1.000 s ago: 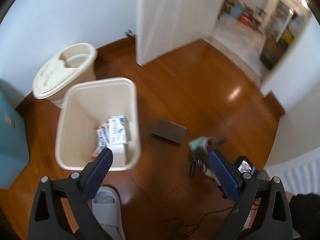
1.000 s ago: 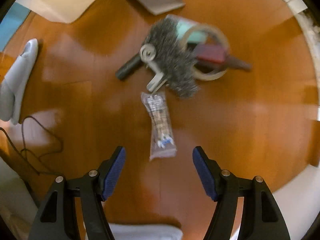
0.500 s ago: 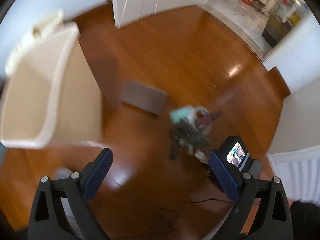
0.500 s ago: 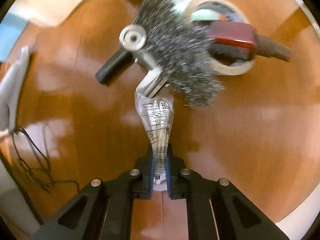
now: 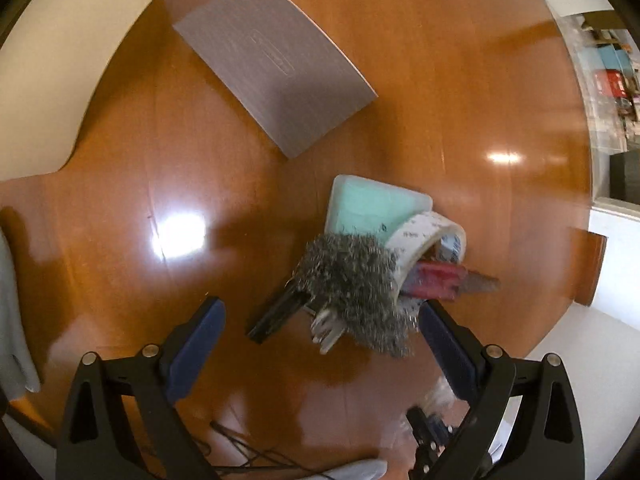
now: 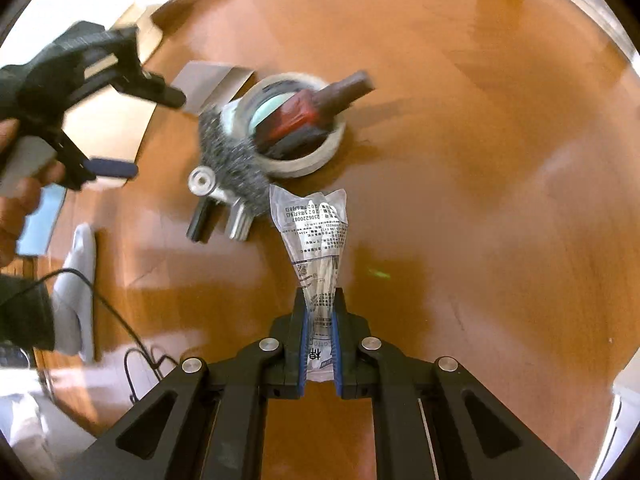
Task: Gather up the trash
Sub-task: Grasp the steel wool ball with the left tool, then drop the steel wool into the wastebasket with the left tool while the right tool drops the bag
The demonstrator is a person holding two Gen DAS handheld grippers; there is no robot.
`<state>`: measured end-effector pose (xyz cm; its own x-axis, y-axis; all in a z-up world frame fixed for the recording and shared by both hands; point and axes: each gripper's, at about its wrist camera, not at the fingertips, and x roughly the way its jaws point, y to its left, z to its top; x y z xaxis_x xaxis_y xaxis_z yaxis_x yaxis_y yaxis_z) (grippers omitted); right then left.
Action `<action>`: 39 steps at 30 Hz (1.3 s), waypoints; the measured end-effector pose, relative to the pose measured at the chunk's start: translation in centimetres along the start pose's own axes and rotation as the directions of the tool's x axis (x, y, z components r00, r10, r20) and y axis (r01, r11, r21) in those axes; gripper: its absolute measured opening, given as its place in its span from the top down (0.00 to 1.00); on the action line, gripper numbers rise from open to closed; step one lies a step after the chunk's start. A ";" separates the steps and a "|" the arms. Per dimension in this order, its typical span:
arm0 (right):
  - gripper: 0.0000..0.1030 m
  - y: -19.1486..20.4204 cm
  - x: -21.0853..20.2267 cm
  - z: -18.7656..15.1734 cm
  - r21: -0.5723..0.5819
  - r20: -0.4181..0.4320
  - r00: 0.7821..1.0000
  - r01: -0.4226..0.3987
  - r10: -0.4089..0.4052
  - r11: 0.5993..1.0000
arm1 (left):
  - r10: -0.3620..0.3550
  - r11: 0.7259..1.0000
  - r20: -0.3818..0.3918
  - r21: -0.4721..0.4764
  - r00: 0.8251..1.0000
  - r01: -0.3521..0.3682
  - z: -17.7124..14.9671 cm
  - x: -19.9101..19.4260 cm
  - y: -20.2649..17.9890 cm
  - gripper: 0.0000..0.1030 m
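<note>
Gripping a clear printed plastic wrapper (image 6: 316, 236) by its lower end, the right tongs (image 6: 320, 344) are clenched tight on it, blue pads pressed to both sides, while the wrapper's free end fans out ahead toward a heap of trash on the wooden floor (image 6: 460, 200). The heap sits just beyond the wrapper's tip: a tangle of steel wool (image 5: 356, 276) lying over a black handle (image 5: 276, 316), a roll of tape (image 5: 432, 240) with a red tool (image 5: 436, 280) poking through it, and a pale green packet (image 5: 368, 204) underneath. The left tongs (image 5: 320, 340) hang over the same heap, released and wide, with the steel wool just ahead of and between their blue pads, apparently not touching either; the blur makes that hard to confirm. A grey card (image 5: 276, 64) lies flat farther off, and a cream bin (image 5: 60, 80) stands at the left edge of the left-hand view. A hand (image 6: 20, 200) holds the left tongs' handle.
</note>
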<state>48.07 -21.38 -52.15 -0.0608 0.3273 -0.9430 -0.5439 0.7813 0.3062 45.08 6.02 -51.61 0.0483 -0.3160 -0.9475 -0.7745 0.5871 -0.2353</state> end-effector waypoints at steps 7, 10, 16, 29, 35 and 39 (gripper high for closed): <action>0.90 -0.1 -0.9 -1.3 -0.008 0.019 1.000 -0.003 0.003 1.000 | 0.065 0.997 0.020 0.035 0.998 -0.065 0.0 1.7 -1.9 0.24; 0.90 0.1 -0.9 -1.6 -0.011 0.016 1.000 0.001 0.000 1.000 | 0.067 0.997 -0.009 0.035 0.998 -0.066 -0.4 3.0 -2.1 0.43; 0.90 0.2 -0.9 -1.4 -0.005 0.023 1.000 0.019 -0.018 1.000 | -0.022 0.999 -0.016 0.030 1.000 0.023 -1.2 2.6 -1.6 0.90; 0.90 3.9 -10.2 0.6 -0.044 0.075 0.994 0.079 -0.075 0.996 | -0.225 0.969 0.146 0.137 0.963 0.206 -4.6 -17.6 3.1 0.92; 0.90 8.8 -19.9 1.8 -0.048 0.176 0.981 0.090 -0.081 0.995 | -0.257 0.960 0.312 0.192 0.915 0.204 -3.6 -32.3 9.0 0.92; 0.90 13.5 -24.5 2.5 -0.094 0.219 0.972 0.108 -0.085 0.990 | -0.211 0.974 0.388 0.165 0.897 0.158 -1.0 -37.4 13.4 0.92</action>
<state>44.35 -17.54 -24.60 0.1707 0.3680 -0.9140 -0.6237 0.7585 0.1890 32.29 24.92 -19.11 0.4513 -0.1183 -0.8845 -0.6425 0.6448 -0.4140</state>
